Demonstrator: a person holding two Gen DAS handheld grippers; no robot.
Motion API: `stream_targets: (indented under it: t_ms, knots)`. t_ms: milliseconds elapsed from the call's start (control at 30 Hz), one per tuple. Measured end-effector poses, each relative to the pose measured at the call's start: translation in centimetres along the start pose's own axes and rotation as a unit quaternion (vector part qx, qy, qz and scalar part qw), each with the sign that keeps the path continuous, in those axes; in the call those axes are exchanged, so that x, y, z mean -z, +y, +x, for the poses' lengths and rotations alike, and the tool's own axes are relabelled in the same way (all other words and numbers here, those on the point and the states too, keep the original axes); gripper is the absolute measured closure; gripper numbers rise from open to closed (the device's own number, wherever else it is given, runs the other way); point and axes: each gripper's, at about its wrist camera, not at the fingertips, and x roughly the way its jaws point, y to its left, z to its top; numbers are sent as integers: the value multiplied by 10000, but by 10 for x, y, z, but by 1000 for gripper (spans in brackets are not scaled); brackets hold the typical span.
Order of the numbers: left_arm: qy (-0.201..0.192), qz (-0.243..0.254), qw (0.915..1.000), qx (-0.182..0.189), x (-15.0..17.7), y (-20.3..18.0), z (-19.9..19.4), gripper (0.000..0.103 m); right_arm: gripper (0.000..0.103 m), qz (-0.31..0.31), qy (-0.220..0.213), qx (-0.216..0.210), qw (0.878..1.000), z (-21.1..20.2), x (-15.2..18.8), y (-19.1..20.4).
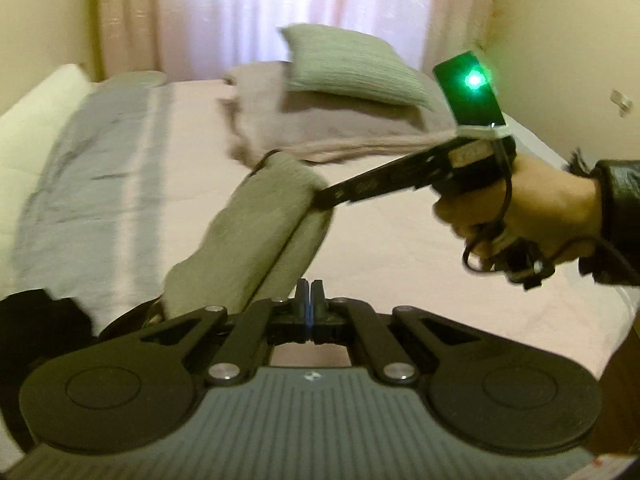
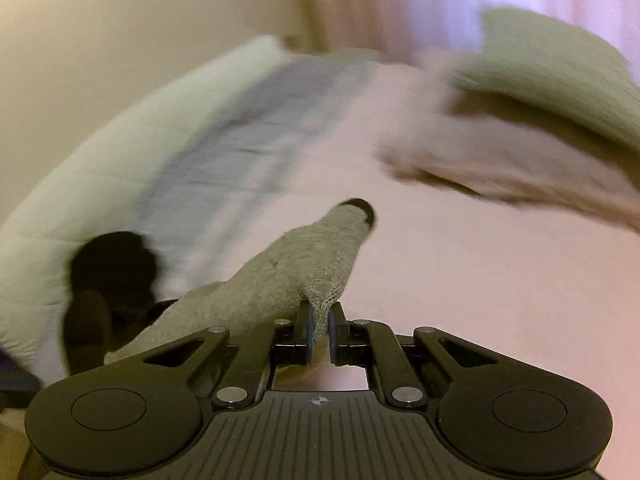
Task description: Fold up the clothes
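Grey knitted garment with a dark trimmed edge, soft, light and floppy, hangs lifted above the pale pink bed sheet, so expect sag and swing. Your right gripper pinches its knit edge; your left gripper has jaws pressed together, cloth between them not visible. Take hold at corners or hems above the sheet.

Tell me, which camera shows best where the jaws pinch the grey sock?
The right wrist view. There the grey sock sits sharp and close, its edge pinched between the right gripper jaws. The left wrist view shows the sock hanging blurred, with the right gripper at its top; the pinch itself is hidden.
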Motion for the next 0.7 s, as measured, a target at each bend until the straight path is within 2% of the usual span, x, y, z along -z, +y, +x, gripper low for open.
stream_targets:
  t_ms: [67, 100, 167, 200, 233, 267, 333, 367, 433, 500, 533, 600, 700]
  knots:
    - [149, 93, 9998, -97, 4, -22, 18, 103, 97, 478, 188, 355, 9980, -2, 13, -48]
    - [275, 116, 9994, -190, 9, -30, 29, 98, 94, 571, 216, 593, 9964, -4, 19, -62]
    - [490, 7, 9982, -348, 19, -31, 47, 92, 73, 620, 181, 688, 9955, -13, 30, -80]
    - [599, -26, 9971, -463, 24, -30, 52, 90, 45, 659, 206, 696, 9952, -15, 36, -79]
    - [730, -41, 9957, -575, 28, -24, 62, 86, 30, 709, 226, 671, 9950, -15, 42, -74]
    - [868, -32, 9938, -687, 32, -19, 71, 79, 30, 741, 213, 601, 9952, -23, 50, -73]
    - [1003, -1, 9910, -891, 41, -5, 83, 74, 29, 790, 382, 295, 9957, -19, 63, -60]
    - [1088, 21, 9893, -972, 43, 5, 90, 68, 29, 809, 485, 156, 9954, -10, 69, -45]
    - [1132, 119, 9873, -1104, 47, 25, 98, 62, 29, 861, 688, -95, 9939, 15, 81, -13]
    - [1172, 290, 9865, -1105, 49, 45, 111, 52, 29, 953, 793, -172, 9921, 34, 92, 7]
    - [1174, 429, 9858, -1122, 48, 56, 119, 51, 29, 1063, 850, -200, 9905, 49, 95, 19]
    - [1224, 652, 9847, -1053, 46, 74, 133, 48, 29, 1120, 903, -107, 9895, 72, 100, 38]
    - [1184, 867, 9836, -1048, 46, 105, 145, 43, 29, 50, 832, 339, 9959, 102, 98, 88]
